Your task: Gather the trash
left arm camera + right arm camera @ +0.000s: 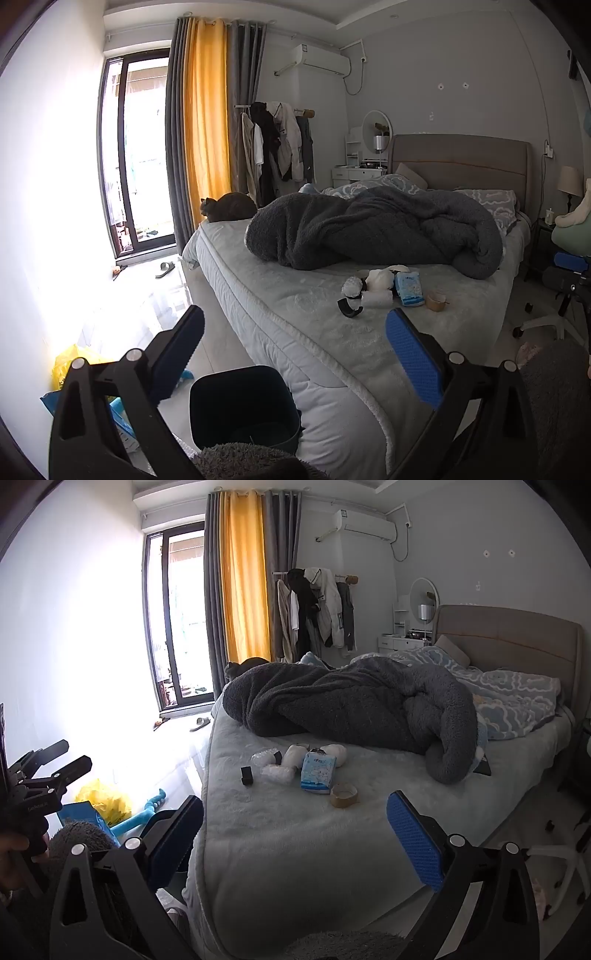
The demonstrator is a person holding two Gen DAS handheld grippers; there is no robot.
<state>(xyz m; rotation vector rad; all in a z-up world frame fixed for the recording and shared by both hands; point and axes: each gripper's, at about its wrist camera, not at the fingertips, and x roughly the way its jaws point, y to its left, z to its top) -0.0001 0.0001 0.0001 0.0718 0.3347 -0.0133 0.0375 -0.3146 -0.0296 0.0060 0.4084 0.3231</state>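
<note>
A heap of trash lies on the bed: crumpled white wads (376,282) (295,757), a blue tissue pack (408,288) (317,773), a brown tape roll (436,301) (344,795), clear plastic wrap (277,774) and a small black piece (349,308) (246,775). A dark bin (245,410) stands on the floor at the bed's near corner. My left gripper (295,354) is open and empty above the bin. My right gripper (295,834) is open and empty over the near bed edge; the left gripper also shows at the far left of the right wrist view (40,775).
The bed (295,332) carries a dark grey blanket (369,232) and a cat (229,208) at its far corner. A yellow bag (103,797), blue box (79,814) and blue toy (147,812) lie on the floor. A chair base (543,321) stands right.
</note>
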